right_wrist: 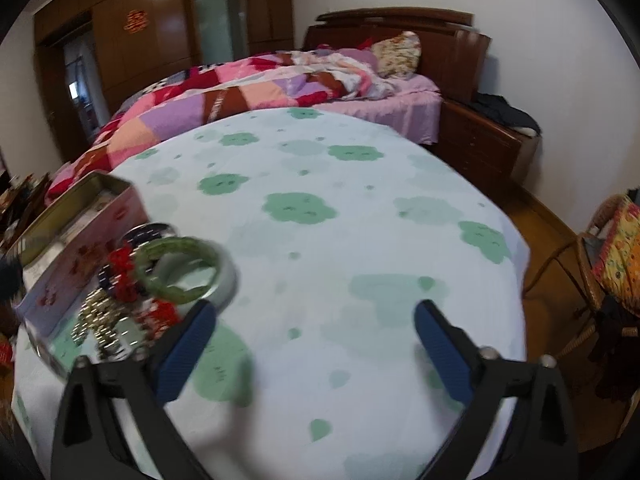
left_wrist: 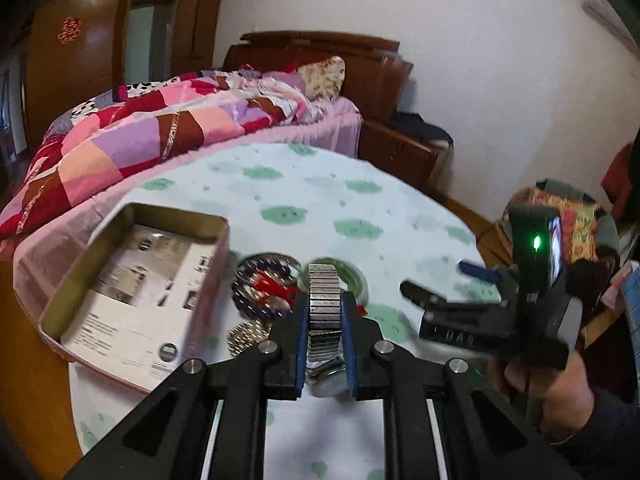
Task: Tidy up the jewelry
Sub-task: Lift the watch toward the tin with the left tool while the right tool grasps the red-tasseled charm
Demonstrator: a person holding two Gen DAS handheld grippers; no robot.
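My left gripper (left_wrist: 324,300) is shut on a silver metal stretch watch band (left_wrist: 324,308) and holds it above the table. An open pink tin box (left_wrist: 132,284) with a printed sheet inside sits to its left. Beside the box lie a dark bead bracelet with red pieces (left_wrist: 262,284), a gold chain (left_wrist: 246,334) and a green bangle (left_wrist: 352,276). My right gripper (right_wrist: 314,320) is open and empty over the tablecloth; it also shows in the left wrist view (left_wrist: 432,292). The green bangle (right_wrist: 180,270), red beads (right_wrist: 120,264), gold chain (right_wrist: 98,320) and tin box (right_wrist: 76,224) lie to its left.
The round table (right_wrist: 360,240) has a white cloth with green flower prints. A bed with a patchwork quilt (right_wrist: 248,96) stands behind it. A wicker chair with colourful fabric (right_wrist: 616,248) stands at the right. A wooden wardrobe (right_wrist: 140,40) lines the far wall.
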